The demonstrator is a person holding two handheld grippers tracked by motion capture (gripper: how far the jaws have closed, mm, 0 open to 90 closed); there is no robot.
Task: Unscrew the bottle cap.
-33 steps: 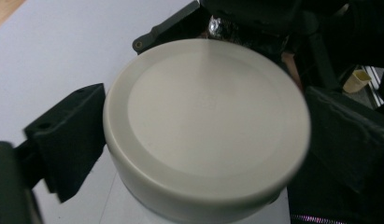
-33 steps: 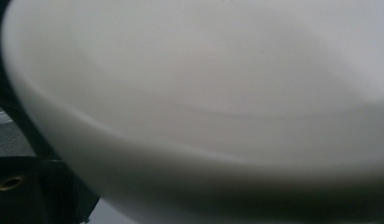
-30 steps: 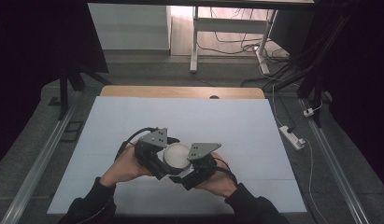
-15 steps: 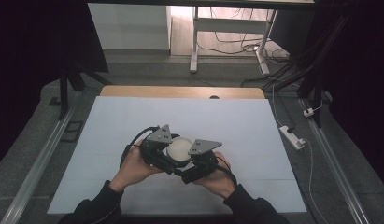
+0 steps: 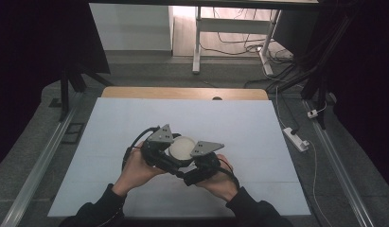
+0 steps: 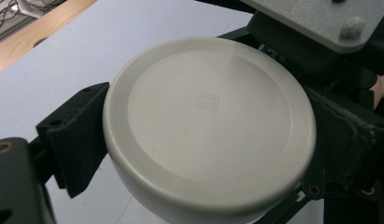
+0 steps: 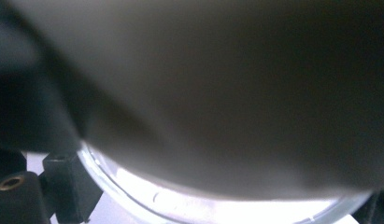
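A round white lid (image 5: 181, 147) with a small square mark at its centre sits between my two grippers, just above the white table (image 5: 249, 127). In the left gripper view the lid (image 6: 208, 126) fills the space between the jaws; my left gripper (image 6: 199, 154) is shut on its rim. My left gripper (image 5: 164, 150) comes from the left, my right gripper (image 5: 198, 160) from the right. In the right gripper view the lid's shaded side looms very close, and a clear round rim (image 7: 180, 198) below it lies between the jaws of my right gripper (image 7: 217, 203).
The white table top ends in a wooden strip (image 5: 182, 92) at the far side. A power strip (image 5: 296, 138) and cables lie on the floor to the right. A white desk frame (image 5: 230, 28) stands beyond the table.
Both hands have drawn closer together and shifted slightly right and away from the person, carrying the white lid with them.
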